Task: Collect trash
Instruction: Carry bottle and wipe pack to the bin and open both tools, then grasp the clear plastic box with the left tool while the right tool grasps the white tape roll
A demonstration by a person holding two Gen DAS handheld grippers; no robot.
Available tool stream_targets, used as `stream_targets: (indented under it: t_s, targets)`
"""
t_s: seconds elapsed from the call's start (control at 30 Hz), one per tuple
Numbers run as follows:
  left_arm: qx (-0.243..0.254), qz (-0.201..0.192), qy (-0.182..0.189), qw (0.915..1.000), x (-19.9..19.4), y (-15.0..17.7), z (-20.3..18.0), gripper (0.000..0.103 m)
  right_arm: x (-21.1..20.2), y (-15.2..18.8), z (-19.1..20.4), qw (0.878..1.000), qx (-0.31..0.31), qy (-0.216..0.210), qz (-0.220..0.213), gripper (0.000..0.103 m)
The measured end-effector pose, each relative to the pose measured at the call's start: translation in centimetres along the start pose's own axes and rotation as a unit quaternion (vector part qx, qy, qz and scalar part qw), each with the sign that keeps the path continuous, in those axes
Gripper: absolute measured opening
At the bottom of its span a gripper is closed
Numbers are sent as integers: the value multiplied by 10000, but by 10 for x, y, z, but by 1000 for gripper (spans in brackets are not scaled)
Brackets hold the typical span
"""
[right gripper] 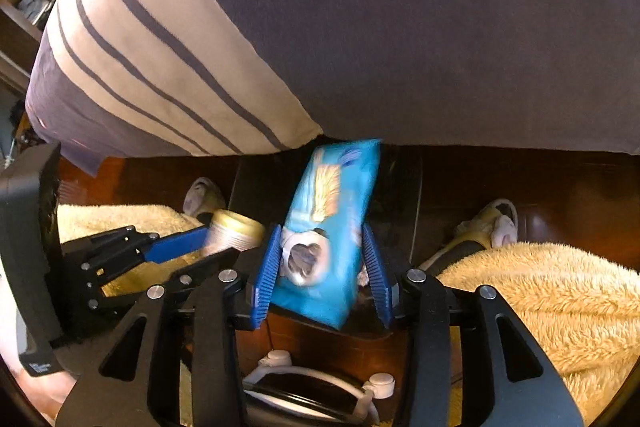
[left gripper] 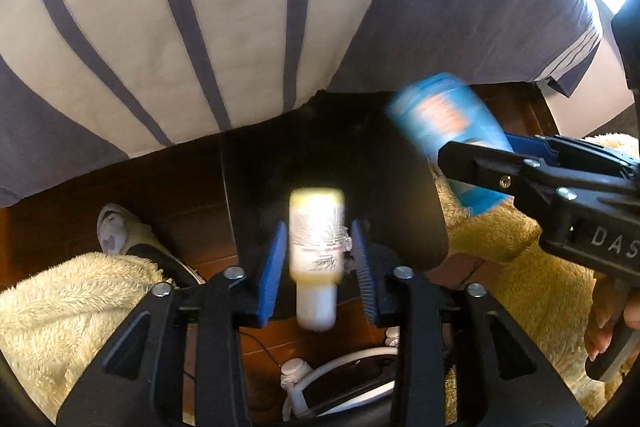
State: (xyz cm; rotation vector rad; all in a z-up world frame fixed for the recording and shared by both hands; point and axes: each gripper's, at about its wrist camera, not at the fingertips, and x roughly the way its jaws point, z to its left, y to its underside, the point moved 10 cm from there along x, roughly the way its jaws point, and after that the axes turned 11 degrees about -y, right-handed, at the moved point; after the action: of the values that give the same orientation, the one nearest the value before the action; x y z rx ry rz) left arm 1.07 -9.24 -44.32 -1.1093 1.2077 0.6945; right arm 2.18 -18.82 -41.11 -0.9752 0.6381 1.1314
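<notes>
A white plastic bottle (left gripper: 316, 247) with yellowish ends hangs blurred between the blue pads of my left gripper (left gripper: 318, 229), a thin gap showing on each side, so the gripper is open. A blue snack packet (right gripper: 328, 227) sits blurred between the pads of my right gripper (right gripper: 320, 233), also with gaps, and that gripper is open too. Both items are above the mouth of a black bin (left gripper: 400, 187) on the floor. The left wrist view shows the right gripper (left gripper: 472, 151) with the packet (left gripper: 444, 119) at the right. The right wrist view shows the left gripper (right gripper: 212, 247) and the bottle (right gripper: 234, 231) at the left.
A grey and white striped bed cover (left gripper: 200, 27) overhangs just behind the bin. The person's legs in fluffy cream trousers (right gripper: 540, 287) and light shoes (left gripper: 116, 231) stand on either side, on a dark wooden floor (right gripper: 520, 179). A hand (left gripper: 608, 327) holds the right gripper's handle.
</notes>
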Motion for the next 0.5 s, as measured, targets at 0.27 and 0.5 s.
stream_targets:
  t_s: [0.27,0.5]
  targets:
    - [-69,-229,-346,9991,-20,-15,13,71,-19,-14,-9,9990,40,245,-367,77]
    - [-272,-967,-531,9935,-82,-46,34,95,-68,-43,-4,9945,-88,318,-992,87]
